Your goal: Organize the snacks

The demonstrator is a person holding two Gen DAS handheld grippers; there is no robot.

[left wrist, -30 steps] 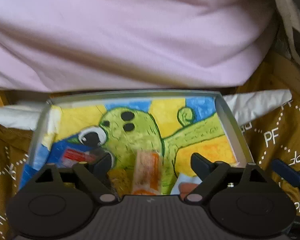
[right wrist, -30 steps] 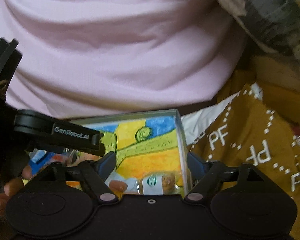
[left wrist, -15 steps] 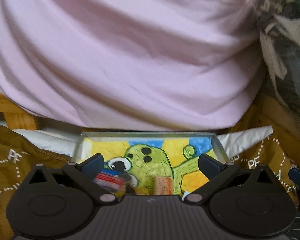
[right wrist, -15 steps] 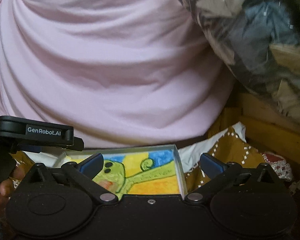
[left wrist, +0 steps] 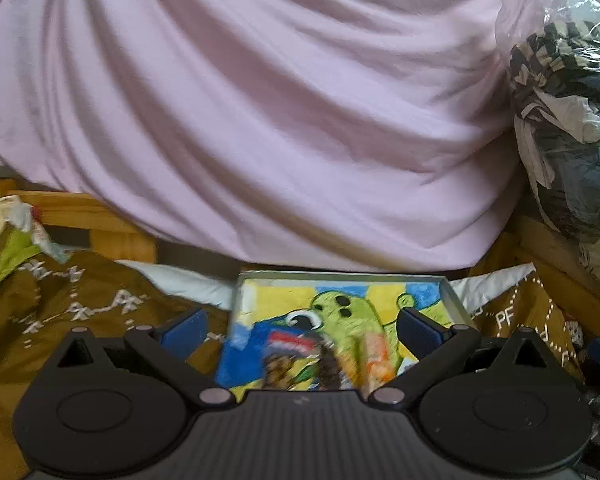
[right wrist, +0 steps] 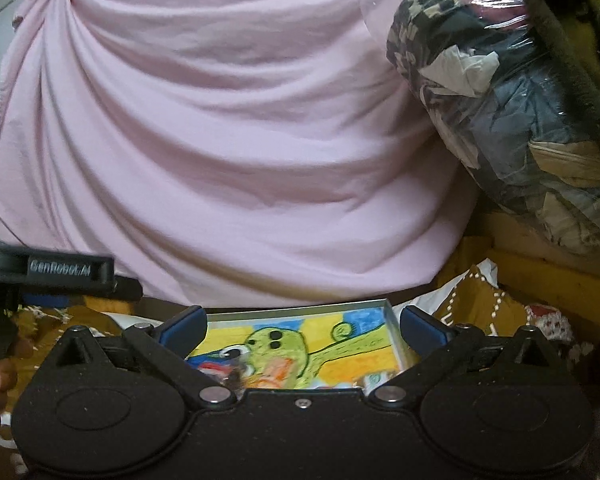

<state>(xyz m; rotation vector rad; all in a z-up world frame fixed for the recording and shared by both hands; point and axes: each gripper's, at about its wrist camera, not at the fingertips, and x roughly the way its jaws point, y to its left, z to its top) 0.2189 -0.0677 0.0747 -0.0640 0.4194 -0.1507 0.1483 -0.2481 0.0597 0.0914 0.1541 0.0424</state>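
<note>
We see our left gripper (left wrist: 300, 326) with its blue-padded fingers spread wide and nothing between them, held above a shallow clear-walled tray (left wrist: 454, 300) whose floor carries a bright drawing of a green cartoon creature on yellow and blue. Inside the tray, near its close edge, lie the snacks: a blue packet with a red label band (left wrist: 288, 346), a dark chocolate-coloured wrapped snack (left wrist: 328, 364) just beside it, and an orange-and-cream wrapped bar (left wrist: 376, 358) to the right of that. Motion blur keeps us from reading any print on these wrappers.

Our right gripper (right wrist: 300, 326) is likewise spread apart and empty, also above the tray, with the same wrappers showing blurred at the tray's near edge in the right wrist view.

The tray rests on a mustard-brown cloth with white dotted patterning (left wrist: 536, 320), on which we can read the letters "PF". In the right wrist view the black housing of the other gripper sits at the far left, its raised lettering reading "GenRobot.AI" (right wrist: 60, 268), with fingers of a hand (right wrist: 0, 376) below it.

Behind everything hangs a large pale pink draped cloth (left wrist: 260, 120), and to the right a clear plastic bag stuffed with dark clothing (right wrist: 520, 100).
</note>
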